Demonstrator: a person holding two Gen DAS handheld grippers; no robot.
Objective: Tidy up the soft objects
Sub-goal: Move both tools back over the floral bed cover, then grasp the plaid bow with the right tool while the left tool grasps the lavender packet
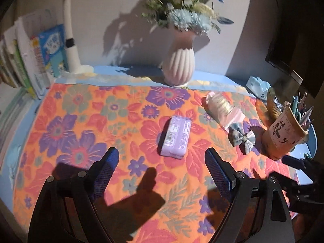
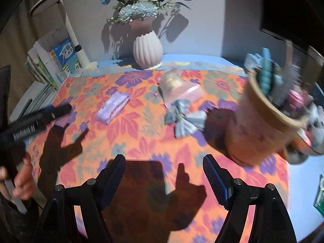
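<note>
From my left wrist camera, the left gripper point(image 1: 162, 158) hovers with jaws spread wide and empty; the purple tissue pack point(image 1: 175, 136) lies on the floral cloth point(image 1: 81, 121) just ahead between them, the plaid bow point(image 1: 242, 137) off right. My right wrist camera alone shows the left gripper from outside; the right gripper point(image 2: 164, 164) is spread, empty, with the bow ahead.

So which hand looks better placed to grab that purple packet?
Probably the left: the purple packet lies straight ahead between the open left hand-held gripper fingers. The right hand-held gripper sees it off to one side.
</note>
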